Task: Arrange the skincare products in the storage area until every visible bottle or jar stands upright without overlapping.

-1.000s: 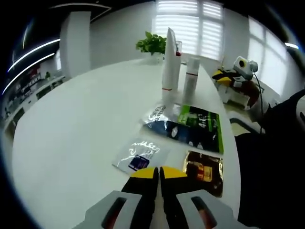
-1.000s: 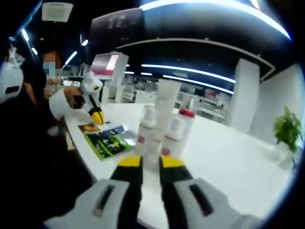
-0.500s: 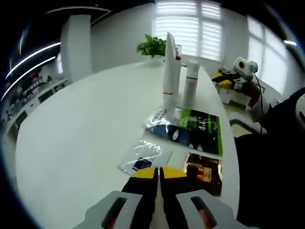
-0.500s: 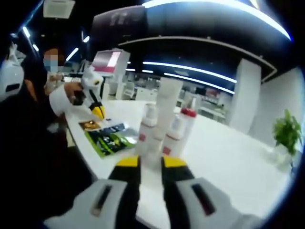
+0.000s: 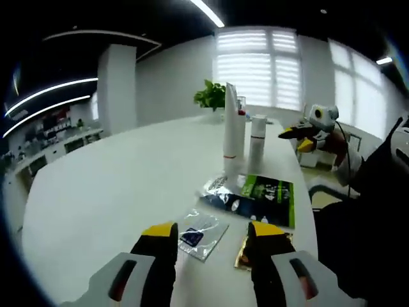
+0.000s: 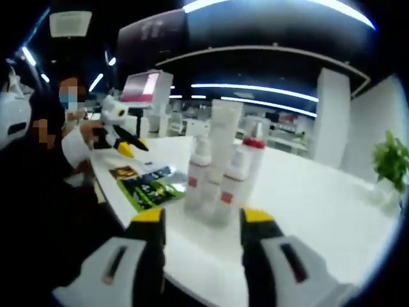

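1. Left gripper view: the left gripper [image 5: 212, 238] now has its jaws spread wide with nothing between them; half a second ago they were pinched shut. The camera also sits lower.
2. Same view: the tall white tube [image 5: 230, 131] and the white bottle [image 5: 257, 142] stand upright far along the white worktop [image 5: 108, 185], close together. Both carry red bands.
3. Same view: flat glossy sachets lie nearer. The green-black sachet [image 5: 268, 198] overlaps a dark blue one; the clear sachet [image 5: 201, 228] and the brown sachet [image 5: 246, 249] lie just past the jaw tips.
4. Right gripper view: the right gripper [image 6: 203, 220] is likewise open and empty; earlier its jaws were nearly together.
5. Same view: three white plastic containers stand clustered, touching or nearly so, just ahead. The red-capped bottle [image 6: 239, 173] is rightmost. The sachets lie left of them.
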### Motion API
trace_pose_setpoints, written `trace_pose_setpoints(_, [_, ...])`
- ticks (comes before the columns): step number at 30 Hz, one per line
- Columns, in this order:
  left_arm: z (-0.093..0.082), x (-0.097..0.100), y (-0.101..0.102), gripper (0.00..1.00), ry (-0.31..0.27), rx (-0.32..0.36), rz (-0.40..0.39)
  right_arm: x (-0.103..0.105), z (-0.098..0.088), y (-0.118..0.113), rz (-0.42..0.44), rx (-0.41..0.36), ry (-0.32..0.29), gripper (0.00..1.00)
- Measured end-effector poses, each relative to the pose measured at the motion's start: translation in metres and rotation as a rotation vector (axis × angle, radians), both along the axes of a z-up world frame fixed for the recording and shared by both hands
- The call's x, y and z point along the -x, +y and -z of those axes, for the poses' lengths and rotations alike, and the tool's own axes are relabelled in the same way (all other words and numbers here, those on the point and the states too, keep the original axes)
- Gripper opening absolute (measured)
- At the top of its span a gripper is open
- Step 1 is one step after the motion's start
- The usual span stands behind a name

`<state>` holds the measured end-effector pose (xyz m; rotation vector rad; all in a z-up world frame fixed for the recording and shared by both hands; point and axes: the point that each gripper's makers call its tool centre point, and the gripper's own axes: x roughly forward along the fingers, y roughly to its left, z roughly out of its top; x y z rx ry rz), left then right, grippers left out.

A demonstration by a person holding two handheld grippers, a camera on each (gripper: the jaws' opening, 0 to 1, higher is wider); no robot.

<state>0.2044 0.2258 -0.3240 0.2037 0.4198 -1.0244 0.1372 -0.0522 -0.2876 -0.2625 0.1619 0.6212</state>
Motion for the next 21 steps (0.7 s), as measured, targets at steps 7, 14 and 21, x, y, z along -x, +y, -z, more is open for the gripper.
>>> trace_pose_setpoints(7, [-0.009,-0.001,0.022,0.83,-0.078,0.065,-0.19,0.001,0.006,-0.003,-0.019,-0.024,0.028,0.77])
trace_pose_setpoints(14, [-0.036,-0.002,0.044,0.98,-0.1,0.127,-0.351,-0.002,0.001,-0.008,0.008,-0.059,0.034,0.94])
trace_pose_setpoints(21, [-0.032,0.019,0.049,1.0,-0.089,0.074,-0.413,-0.004,-0.011,-0.009,0.027,-0.174,0.026,1.0])
